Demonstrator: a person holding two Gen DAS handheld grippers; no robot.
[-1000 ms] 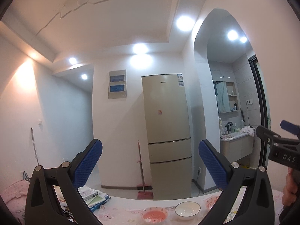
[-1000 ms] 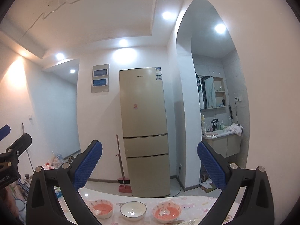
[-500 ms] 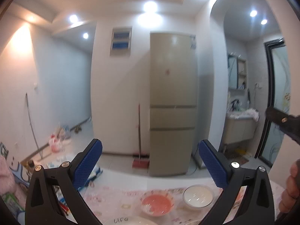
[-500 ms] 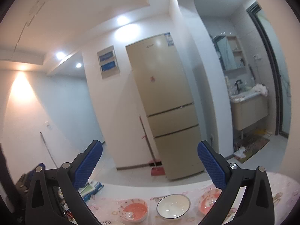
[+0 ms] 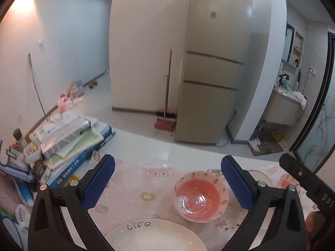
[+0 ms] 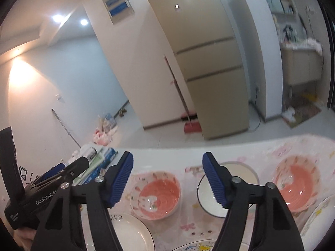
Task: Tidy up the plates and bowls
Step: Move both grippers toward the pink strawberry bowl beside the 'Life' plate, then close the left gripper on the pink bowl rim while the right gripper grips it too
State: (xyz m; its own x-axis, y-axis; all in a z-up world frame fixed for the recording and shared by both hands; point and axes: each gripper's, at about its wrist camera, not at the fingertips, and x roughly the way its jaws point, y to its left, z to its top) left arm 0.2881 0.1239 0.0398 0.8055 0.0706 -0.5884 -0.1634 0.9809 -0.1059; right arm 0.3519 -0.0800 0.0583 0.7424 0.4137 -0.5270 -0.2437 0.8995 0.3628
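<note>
In the left wrist view my left gripper (image 5: 167,175) is open and empty above the table, with a white plate marked "Life" (image 5: 155,236) just below it and a pink bowl (image 5: 199,198) ahead to the right. In the right wrist view my right gripper (image 6: 167,173) is open and empty. Ahead of it stand a pink bowl (image 6: 156,195), a white bowl with a dark rim (image 6: 247,171) partly behind the right finger, and a second pink bowl (image 6: 297,186). A white plate (image 6: 134,234) lies at the lower left, and a patterned plate (image 6: 194,246) and another plate's edge (image 6: 320,219) at the bottom.
The table has a pink patterned cloth (image 5: 134,179). A stack of books and boxes (image 5: 69,138) sits on its left end. Beyond the far edge are floor, a beige fridge (image 5: 215,62) and a broom with red dustpan (image 5: 165,123). The left gripper shows at the right view's left (image 6: 52,184).
Both grippers have tilted down from the ceiling and fridge towards the table. The bowls and plates have come into fuller view. Both grippers stay open.
</note>
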